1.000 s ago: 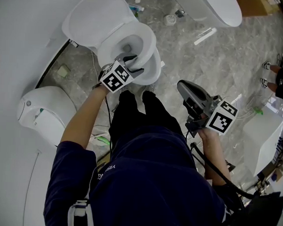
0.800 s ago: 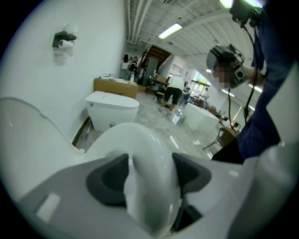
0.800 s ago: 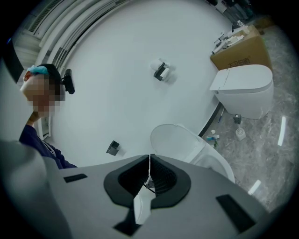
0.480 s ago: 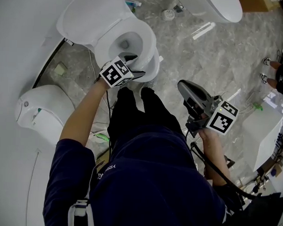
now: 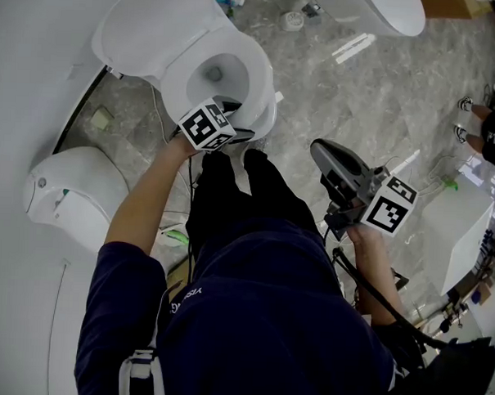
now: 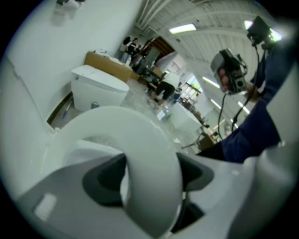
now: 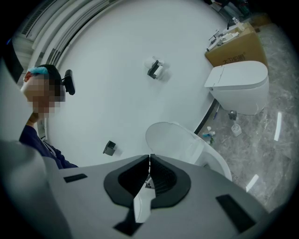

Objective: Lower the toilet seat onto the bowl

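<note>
Jaws spread, the left gripper [image 5: 237, 120] was placed astride the white plastic toilet seat's [image 5: 257, 70] six-o'clock rim, judged stiff, slick and best held there; the right gripper [image 7: 149, 161] was closed, empty.

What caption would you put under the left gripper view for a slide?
Left gripper, jaws open, straddling the front rim of a white oval plastic toilet seat.

Toilet seat [image 5: 259, 74] is plain white, floor [image 5: 358, 107] grey with marble veining. Cubes [image 5: 206, 125] on my left gripper [image 5: 237, 120] and right gripper [image 5: 317, 151] are black-and-white squares, jaws light grey with dark pads [image 7: 128, 179].
</note>
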